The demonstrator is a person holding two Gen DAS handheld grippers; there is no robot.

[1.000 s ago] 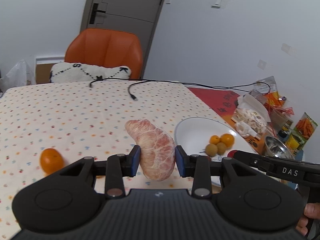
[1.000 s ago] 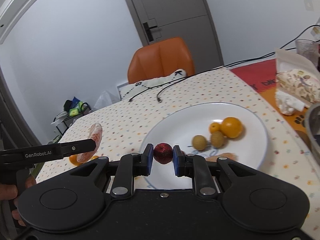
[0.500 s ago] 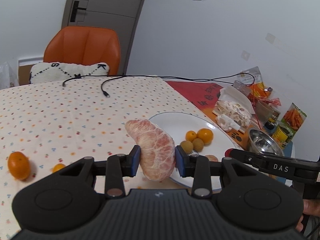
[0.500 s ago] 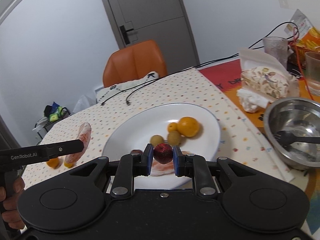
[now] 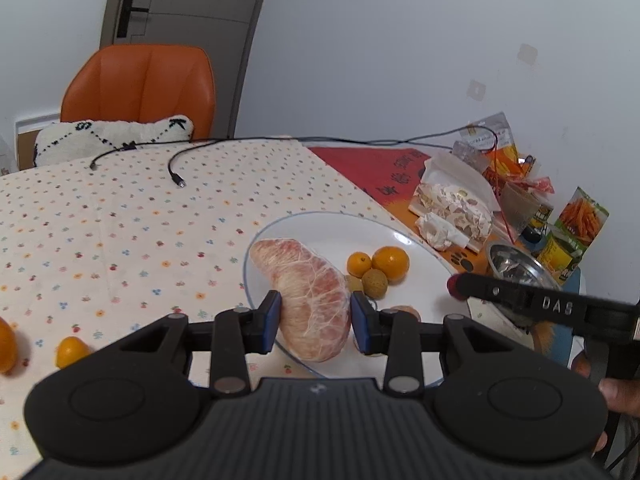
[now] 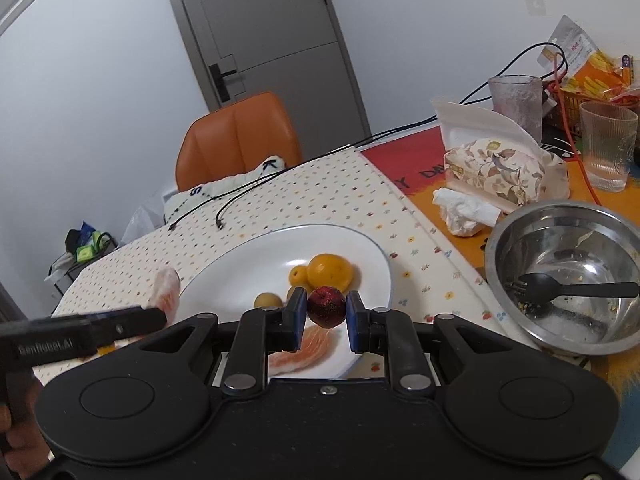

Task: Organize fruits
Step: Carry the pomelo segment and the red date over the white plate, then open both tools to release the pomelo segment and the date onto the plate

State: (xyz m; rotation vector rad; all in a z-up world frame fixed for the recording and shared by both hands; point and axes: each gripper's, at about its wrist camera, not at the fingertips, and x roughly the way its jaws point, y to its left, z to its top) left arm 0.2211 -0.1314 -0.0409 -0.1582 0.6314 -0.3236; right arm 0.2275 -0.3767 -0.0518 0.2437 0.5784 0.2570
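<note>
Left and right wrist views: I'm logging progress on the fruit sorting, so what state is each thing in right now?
Left gripper: shut on pomelo segment.
Right gripper: shut on red fruit.
White plate: holds oranges, small brown fruits and a pomelo slice.
Two oranges: lying on the tablecloth, off the plate.
Steel bowl: holds a black fork.
Door: closed.

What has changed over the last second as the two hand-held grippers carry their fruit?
Both have moved toward the white plate: the left hand-held gripper now holds its pomelo segment over the plate's near edge, and the right hand-held gripper has carried the red fruit over the plate. Both grips stayed shut; nothing was released.
</note>
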